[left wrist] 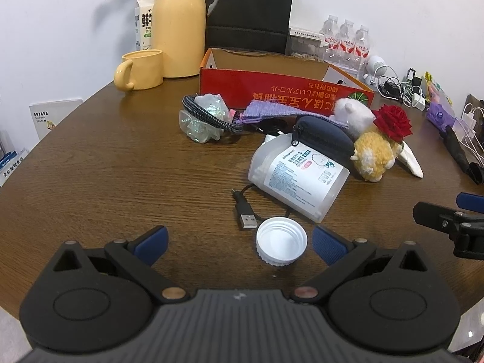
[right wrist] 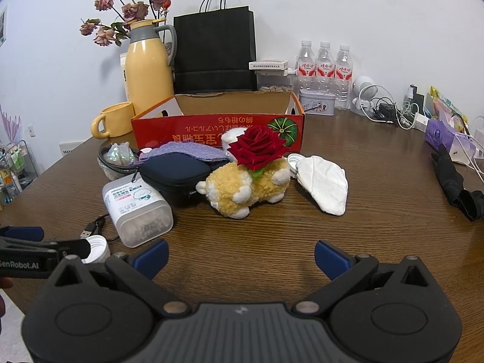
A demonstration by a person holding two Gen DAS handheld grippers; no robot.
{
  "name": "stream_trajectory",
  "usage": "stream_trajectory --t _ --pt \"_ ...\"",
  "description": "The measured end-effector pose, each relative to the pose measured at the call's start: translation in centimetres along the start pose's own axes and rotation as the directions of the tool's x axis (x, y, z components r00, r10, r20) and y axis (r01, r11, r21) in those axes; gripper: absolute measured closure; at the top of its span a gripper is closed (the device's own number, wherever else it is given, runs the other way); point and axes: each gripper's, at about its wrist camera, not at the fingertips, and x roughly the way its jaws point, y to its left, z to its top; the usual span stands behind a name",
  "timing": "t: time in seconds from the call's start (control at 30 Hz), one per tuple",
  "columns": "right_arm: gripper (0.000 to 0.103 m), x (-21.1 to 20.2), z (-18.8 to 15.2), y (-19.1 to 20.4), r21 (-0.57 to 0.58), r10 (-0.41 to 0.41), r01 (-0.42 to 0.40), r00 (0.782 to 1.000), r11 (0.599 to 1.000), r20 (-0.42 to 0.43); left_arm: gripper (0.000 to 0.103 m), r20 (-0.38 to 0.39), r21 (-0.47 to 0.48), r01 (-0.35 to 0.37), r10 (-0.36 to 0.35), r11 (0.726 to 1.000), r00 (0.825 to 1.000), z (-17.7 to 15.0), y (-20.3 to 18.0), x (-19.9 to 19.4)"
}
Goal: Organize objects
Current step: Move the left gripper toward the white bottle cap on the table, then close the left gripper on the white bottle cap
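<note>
Both grippers, left gripper [left wrist: 239,246] and right gripper [right wrist: 241,255], spread wide, empty; white cap [left wrist: 281,244] on table [left wrist: 106,181] between left fingers.

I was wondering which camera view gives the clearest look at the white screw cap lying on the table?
The left wrist view: the white screw cap lies whole and open side up between the open fingers of the left claw, beside the USB plug. In the right wrist view the cap sits at the left edge, partly hidden behind the left claw.

Open tabletop [right wrist: 242,236] ahead of the right gripper [right wrist: 240,257], blocked farther on by plush toy [right wrist: 245,187], cotton-swab box [right wrist: 136,208] and white cap [left wrist: 281,245].
</note>
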Motion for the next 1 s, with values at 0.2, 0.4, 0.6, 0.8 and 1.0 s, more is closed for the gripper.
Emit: stream_trajectory --t 0.2,0.4,0.6,0.8,1.0 --pt "0.000 0.0 0.0 0.0 0.001 0.000 0.000 1.000 1.000 -0.002 0.000 -0.012 -0.003 0.004 -0.004 1.000 1.000 0.0 0.0 0.3" --pt "0.000 0.3 -0.8 -0.4 0.007 0.002 -0.002 1.000 1.000 -0.011 0.000 -0.028 0.000 0.012 -0.012 1.000 1.000 -0.2 -0.3 0.9" --pt "0.000 0.6 -0.8 -0.8 0.018 0.006 -0.005 1.000 1.000 -0.023 0.000 -0.054 -0.005 0.014 -0.014 1.000 0.998 -0.4 -0.7 1.8" --pt "0.000 1.2 -1.0 -1.1 0.026 0.013 -0.012 0.999 1.000 -0.039 0.003 -0.041 0.014 -0.007 0.007 1.000 0.999 -0.5 -1.5 2.2" --pt "0.000 1.7 -1.2 -1.4 0.036 0.017 -0.015 0.998 0.999 -0.053 0.037 -0.016 0.039 -0.028 0.029 0.999 0.999 -0.5 -2.1 2.0"
